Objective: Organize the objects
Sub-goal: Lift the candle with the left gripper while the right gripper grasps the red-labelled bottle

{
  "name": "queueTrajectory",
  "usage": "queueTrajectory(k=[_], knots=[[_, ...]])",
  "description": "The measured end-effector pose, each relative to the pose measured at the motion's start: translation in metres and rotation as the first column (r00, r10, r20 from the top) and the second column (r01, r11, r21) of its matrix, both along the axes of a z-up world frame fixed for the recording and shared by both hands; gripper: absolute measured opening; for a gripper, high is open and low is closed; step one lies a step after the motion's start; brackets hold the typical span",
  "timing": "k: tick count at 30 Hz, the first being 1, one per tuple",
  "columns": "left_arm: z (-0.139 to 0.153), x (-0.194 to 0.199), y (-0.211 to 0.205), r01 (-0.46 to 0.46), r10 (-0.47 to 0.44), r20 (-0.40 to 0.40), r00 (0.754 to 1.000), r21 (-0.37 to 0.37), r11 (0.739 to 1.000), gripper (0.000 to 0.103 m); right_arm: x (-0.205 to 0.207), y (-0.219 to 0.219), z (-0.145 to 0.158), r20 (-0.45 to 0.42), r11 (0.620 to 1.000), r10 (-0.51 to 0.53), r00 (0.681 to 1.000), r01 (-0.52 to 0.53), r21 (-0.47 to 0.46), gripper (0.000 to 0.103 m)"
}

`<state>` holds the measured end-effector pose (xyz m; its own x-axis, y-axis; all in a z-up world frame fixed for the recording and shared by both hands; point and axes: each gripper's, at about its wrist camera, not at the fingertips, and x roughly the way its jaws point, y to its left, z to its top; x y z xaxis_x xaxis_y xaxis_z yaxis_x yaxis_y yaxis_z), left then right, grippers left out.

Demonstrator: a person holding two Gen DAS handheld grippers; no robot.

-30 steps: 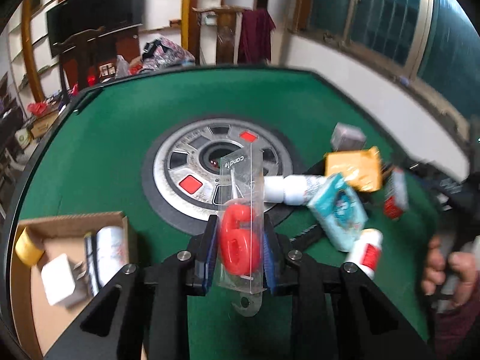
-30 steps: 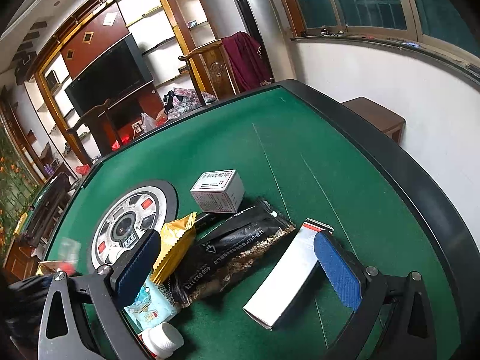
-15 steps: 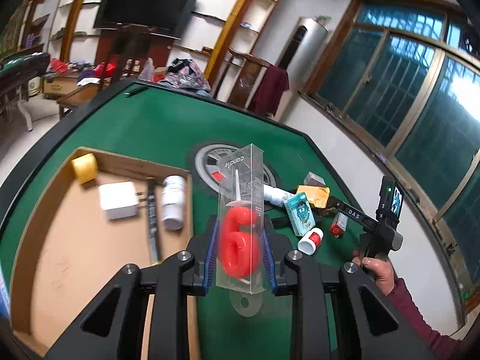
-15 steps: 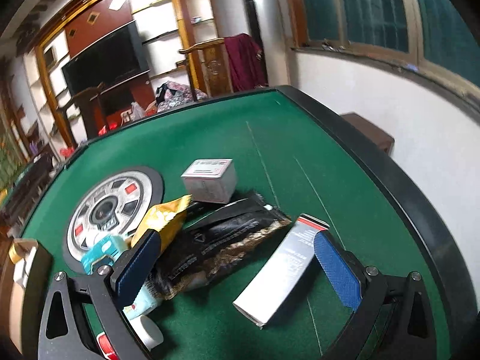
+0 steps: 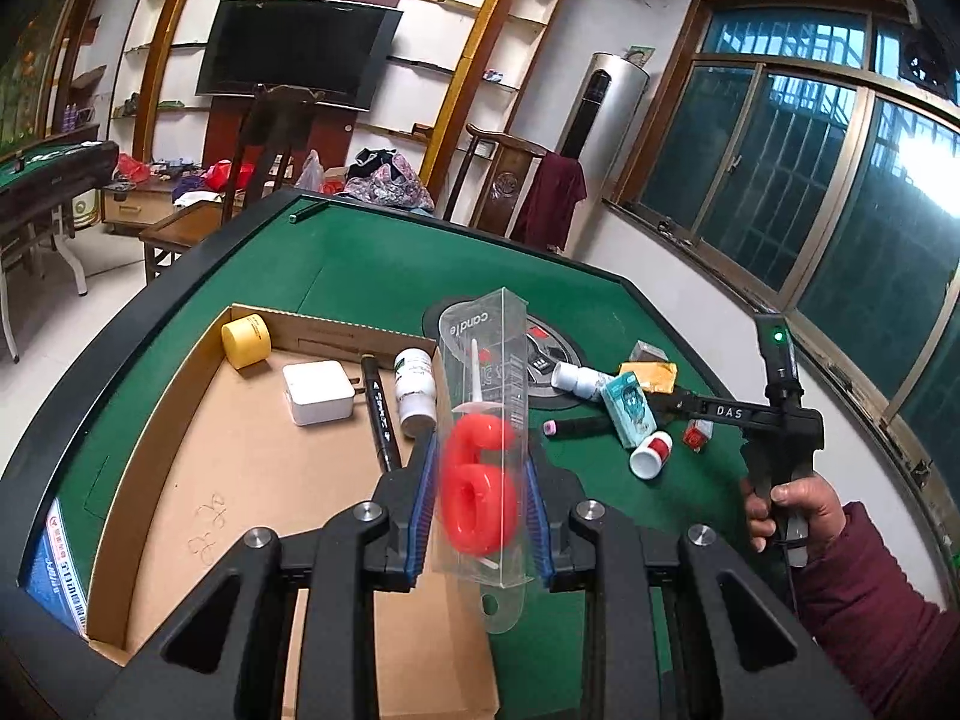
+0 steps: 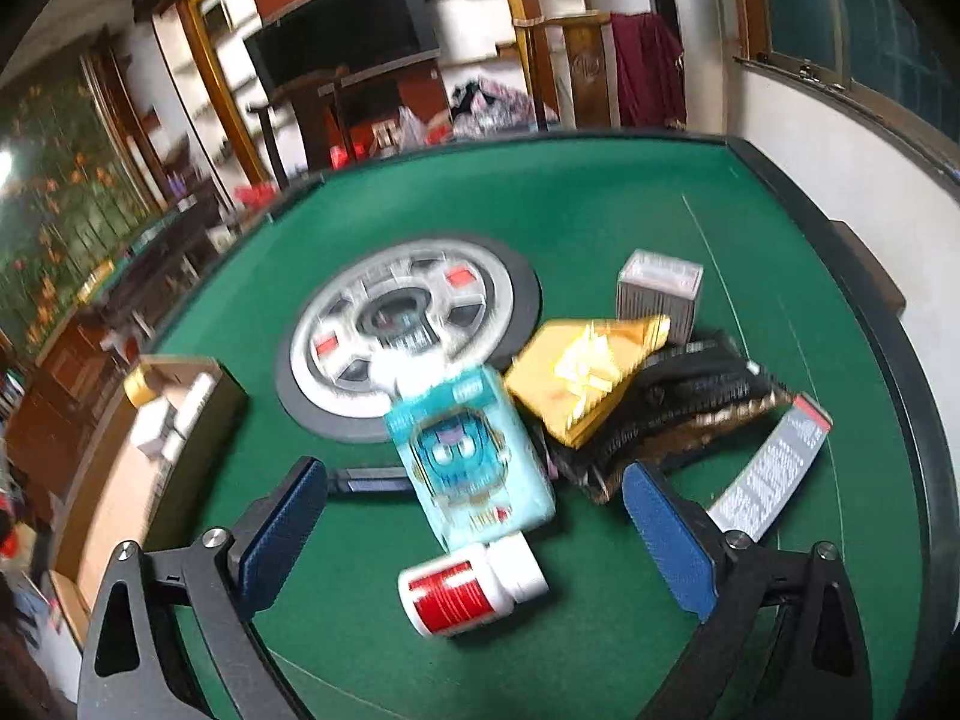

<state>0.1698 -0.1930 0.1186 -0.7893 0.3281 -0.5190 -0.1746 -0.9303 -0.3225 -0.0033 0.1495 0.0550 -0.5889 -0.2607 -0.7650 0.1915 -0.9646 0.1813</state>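
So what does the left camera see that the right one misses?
Only the left view shows the red 6 candle pack clamped in the left tongs, the black marker in the cardboard box, and a hand holding the other tool. Only the right view shows the open right tongs and the grey-and-white long box. Both show the teal pack and the red-labelled bottle.
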Motion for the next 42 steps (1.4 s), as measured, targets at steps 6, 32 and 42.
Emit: queueTrajectory(k=[6,32,42], knots=[[-0.011,-0.005,-0.001,0.007,-0.008,0.025,1.0,0.019,1.0,0.026,0.022,0.015,-0.019,0.087,0.995,-0.098,0.991,0.1,-0.028,0.1],[-0.026,-0.002,0.01,0.019,-0.019,0.063,0.998,0.015,1.0,0.026,0.009,0.008,-0.034,0.137,0.965,-0.253,0.958,0.26,-0.035,0.037],[-0.026,-0.002,-0.021,-0.055,0.053,0.072,0.996,0.036,0.998,0.026,0.049,0.015,-0.019,0.158,0.927,-0.077,0.984,0.129,-0.352,0.037]])
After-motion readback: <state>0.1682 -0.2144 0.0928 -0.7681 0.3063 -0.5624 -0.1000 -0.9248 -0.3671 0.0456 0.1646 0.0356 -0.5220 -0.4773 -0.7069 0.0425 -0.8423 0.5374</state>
